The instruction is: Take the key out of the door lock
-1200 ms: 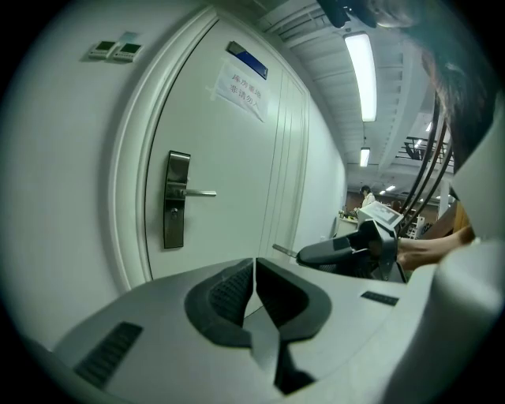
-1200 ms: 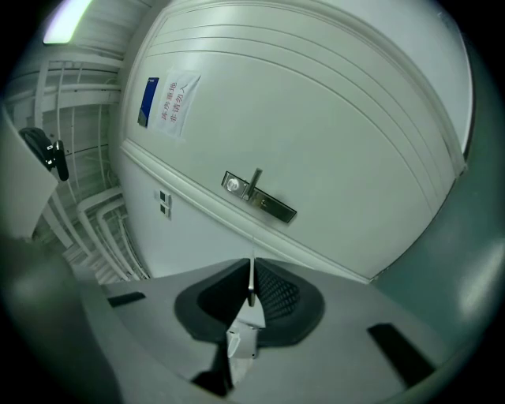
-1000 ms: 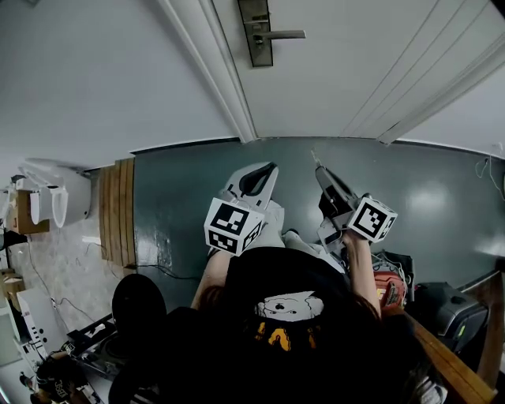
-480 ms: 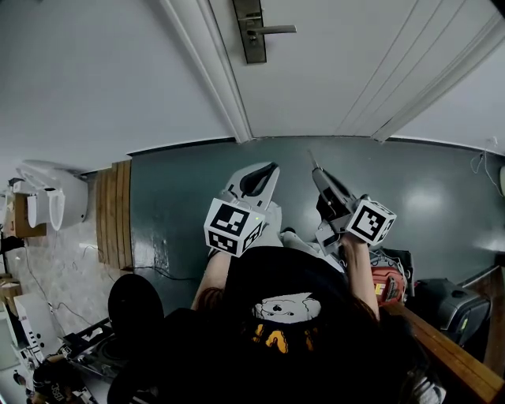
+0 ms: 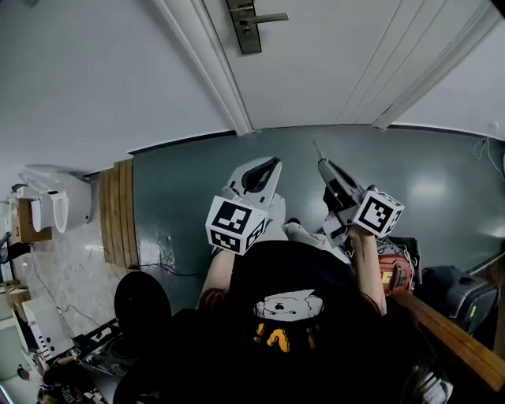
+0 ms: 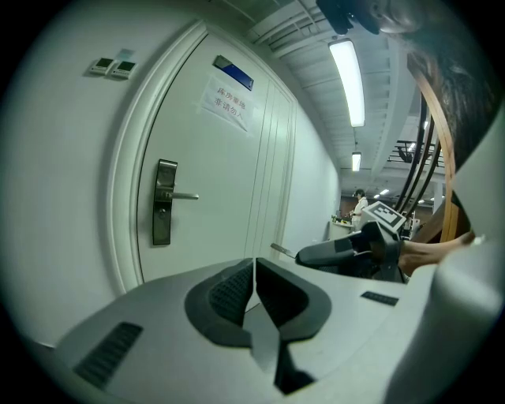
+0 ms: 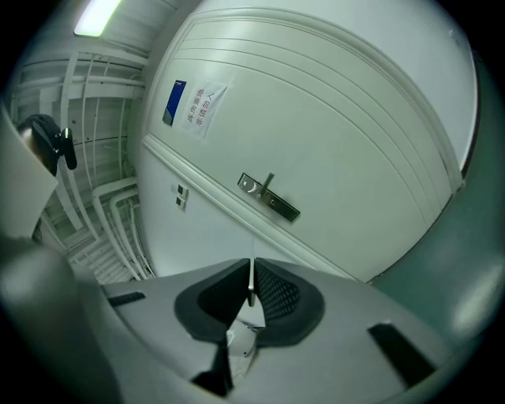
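The silver lock plate [image 5: 243, 24] with its lever handle [image 5: 268, 17] is on the white door [image 5: 331, 63] at the top of the head view, well away from both grippers. My right gripper [image 5: 323, 164] is shut on a thin metal key [image 5: 317, 150] that sticks out past its tips toward the door. In the right gripper view the key blade [image 7: 251, 286] stands edge-on between the pads, with the lock plate [image 7: 270, 197] far ahead. My left gripper [image 5: 268, 162] is shut with nothing in it. In the left gripper view its pads [image 6: 233, 288] meet, and the lock plate [image 6: 164, 213] is at left.
Grey floor [image 5: 189, 189] lies between me and the door. Wooden slats [image 5: 117, 213] and a white fixture [image 5: 55, 197] are at left. A red bag [image 5: 394, 272] and a black case [image 5: 454, 296] are at right. A paper notice [image 6: 227, 99] hangs on the door.
The lock plate has slid a little up and left in the head view. Both grippers keep much the same pose, the right still shut on the key.
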